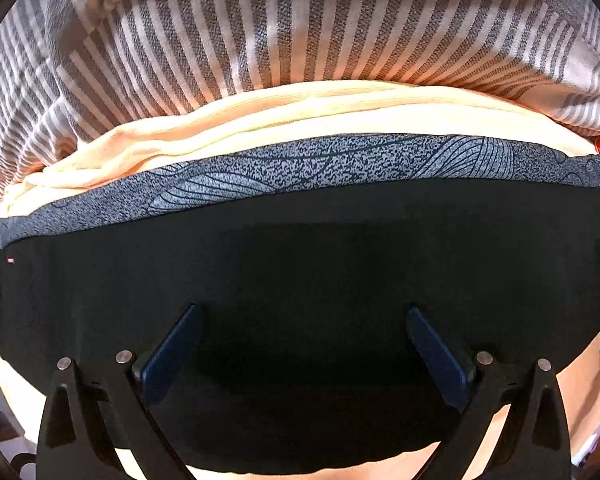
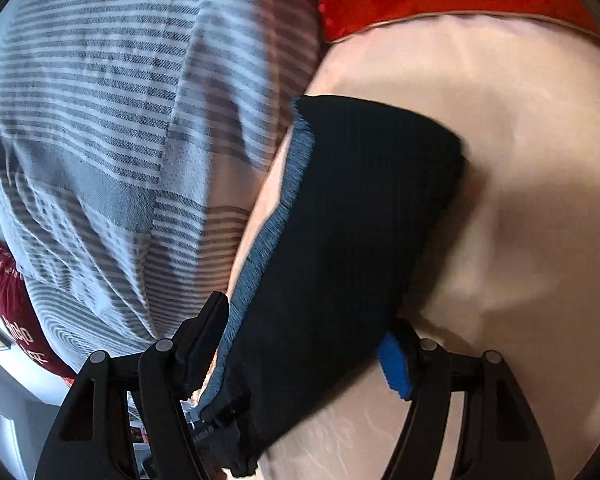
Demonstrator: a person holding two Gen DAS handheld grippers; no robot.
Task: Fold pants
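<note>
Black pants (image 1: 300, 264) lying flat, folded, grey patterned band (image 1: 300, 168) at 12 o'clock. Left gripper (image 1: 304, 320) wide open over them, holding nothing. Right gripper (image 2: 304, 340) wide open around pants; grip unclear.

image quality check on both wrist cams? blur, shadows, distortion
Left wrist: sharp; strong fisheye bowing of the black pants waistband; fabric between the left gripper fingers nearly featureless black; striped blanket evenly lit. Right wrist: motion blur on the pants edges and blanket; hard shadow on the peach sheet.
</note>
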